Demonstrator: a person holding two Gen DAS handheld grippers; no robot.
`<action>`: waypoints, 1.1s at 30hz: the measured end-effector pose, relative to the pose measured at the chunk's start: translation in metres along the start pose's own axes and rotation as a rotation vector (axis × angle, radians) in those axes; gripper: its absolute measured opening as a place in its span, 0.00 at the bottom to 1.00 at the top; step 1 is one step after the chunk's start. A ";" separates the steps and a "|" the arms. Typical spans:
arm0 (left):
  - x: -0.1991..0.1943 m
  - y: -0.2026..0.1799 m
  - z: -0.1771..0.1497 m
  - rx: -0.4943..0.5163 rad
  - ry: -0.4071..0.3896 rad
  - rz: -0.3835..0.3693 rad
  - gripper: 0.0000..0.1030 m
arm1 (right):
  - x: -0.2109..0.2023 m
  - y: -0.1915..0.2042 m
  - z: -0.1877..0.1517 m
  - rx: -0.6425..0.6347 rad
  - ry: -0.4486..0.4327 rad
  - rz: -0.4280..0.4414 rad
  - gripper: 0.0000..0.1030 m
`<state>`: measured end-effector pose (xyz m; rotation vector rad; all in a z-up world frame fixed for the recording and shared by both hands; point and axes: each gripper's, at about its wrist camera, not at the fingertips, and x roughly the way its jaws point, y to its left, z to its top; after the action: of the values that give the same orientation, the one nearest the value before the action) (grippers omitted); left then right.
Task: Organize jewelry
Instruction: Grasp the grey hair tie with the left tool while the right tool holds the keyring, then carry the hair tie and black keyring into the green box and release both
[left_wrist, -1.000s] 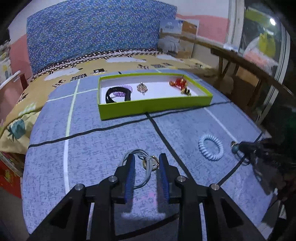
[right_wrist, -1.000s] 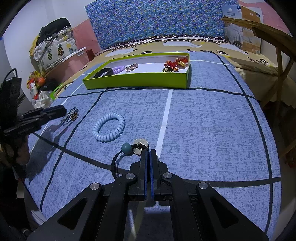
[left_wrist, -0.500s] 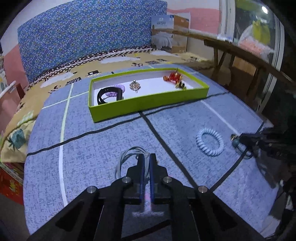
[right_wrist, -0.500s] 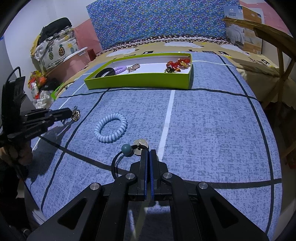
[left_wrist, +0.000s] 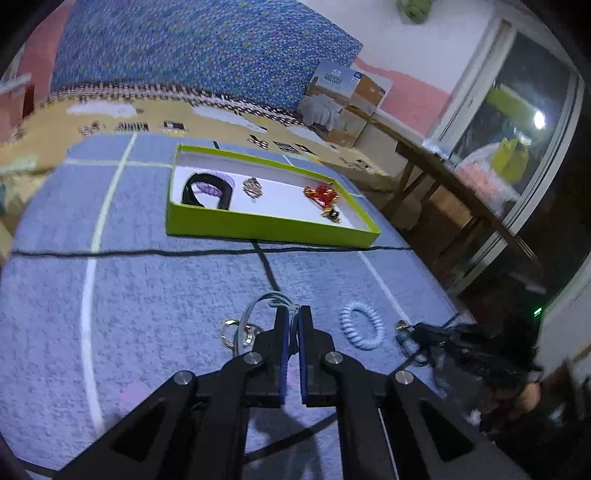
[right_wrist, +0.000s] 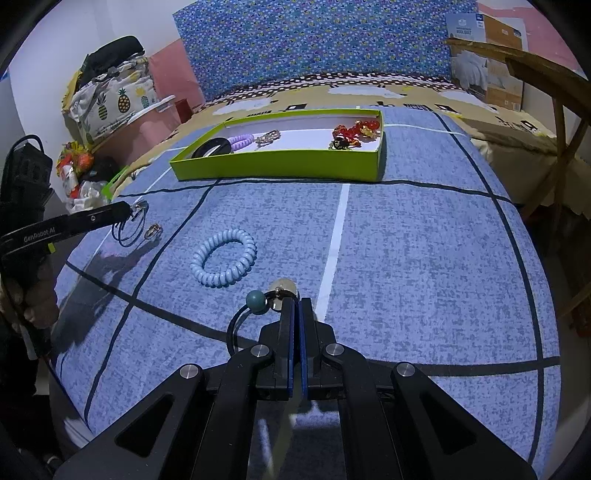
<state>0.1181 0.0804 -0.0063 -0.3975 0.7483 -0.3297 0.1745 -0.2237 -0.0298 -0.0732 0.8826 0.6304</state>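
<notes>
My left gripper (left_wrist: 291, 314) is shut on a pale cord necklace (left_wrist: 258, 306) with gold rings (left_wrist: 229, 332) and holds it lifted above the blue cloth; it also shows in the right wrist view (right_wrist: 133, 221). My right gripper (right_wrist: 295, 304) is shut on a black cord bracelet (right_wrist: 236, 325) with a teal bead (right_wrist: 257, 301) and a clear bead. A light blue spiral hair tie (right_wrist: 223, 262) lies on the cloth between the grippers. The green tray (right_wrist: 280, 166) stands farther back, holding a black band, a purple tie, a pendant and red beads (right_wrist: 356, 131).
The blue cloth (right_wrist: 424, 258) with black and white lines covers the surface. A wooden chair (right_wrist: 554, 110) stands at the right edge. Bags and clutter (right_wrist: 107, 99) sit beyond the left edge. A cardboard box (right_wrist: 487, 55) rests at the back right.
My left gripper closed on the cord necklace and lifted it off the cloth, swinging left. My right gripper stayed shut on the beaded bracelet, hardly moving.
</notes>
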 end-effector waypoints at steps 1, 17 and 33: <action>-0.001 0.004 0.000 -0.032 -0.004 -0.025 0.05 | 0.000 0.000 0.000 0.000 0.000 -0.001 0.02; -0.019 -0.005 0.014 -0.008 -0.092 0.046 0.05 | -0.008 0.004 0.010 -0.003 -0.038 0.000 0.02; 0.017 -0.043 0.050 0.198 -0.091 0.144 0.05 | -0.003 0.008 0.070 -0.026 -0.132 0.038 0.02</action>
<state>0.1590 0.0466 0.0369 -0.1696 0.6445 -0.2458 0.2174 -0.1975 0.0190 -0.0382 0.7498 0.6748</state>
